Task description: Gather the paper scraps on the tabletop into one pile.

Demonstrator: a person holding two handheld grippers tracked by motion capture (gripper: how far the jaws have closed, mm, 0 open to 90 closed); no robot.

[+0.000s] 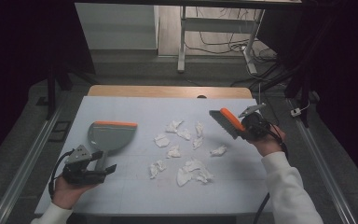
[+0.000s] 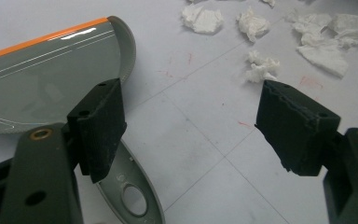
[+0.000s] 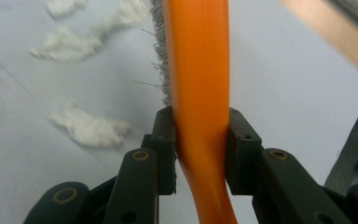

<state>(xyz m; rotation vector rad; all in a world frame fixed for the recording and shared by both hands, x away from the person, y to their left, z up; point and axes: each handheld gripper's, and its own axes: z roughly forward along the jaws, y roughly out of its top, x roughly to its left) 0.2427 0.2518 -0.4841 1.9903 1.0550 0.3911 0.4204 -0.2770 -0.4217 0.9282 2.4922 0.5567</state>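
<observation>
A grey dustpan [image 1: 112,133] with an orange lip lies flat on the left of the white table top [image 1: 135,200]. My left gripper [image 1: 106,161] hovers at its handle, jaws wide apart. In the left gripper view the dustpan handle [image 2: 130,196] lies beside and under one jaw of the left gripper [image 2: 191,126], and no pad presses on it. My right gripper [image 1: 244,130] is shut on the orange handle of a brush [image 1: 228,122], raised at the right with its bristles facing the table. The right gripper [image 3: 200,149] pinches the brush handle [image 3: 198,70] from both sides. Several crumpled paper scraps [image 1: 190,164] lie in the middle.
The paper scraps [image 2: 326,46] spread between the dustpan and the brush, some near the brush bristles [image 3: 91,128]. A wooden strip [image 1: 168,91] edges the table's far side. Beyond it stand a desk leg [image 1: 182,46] and floor cables [image 1: 223,46]. Metal rails run along both sides.
</observation>
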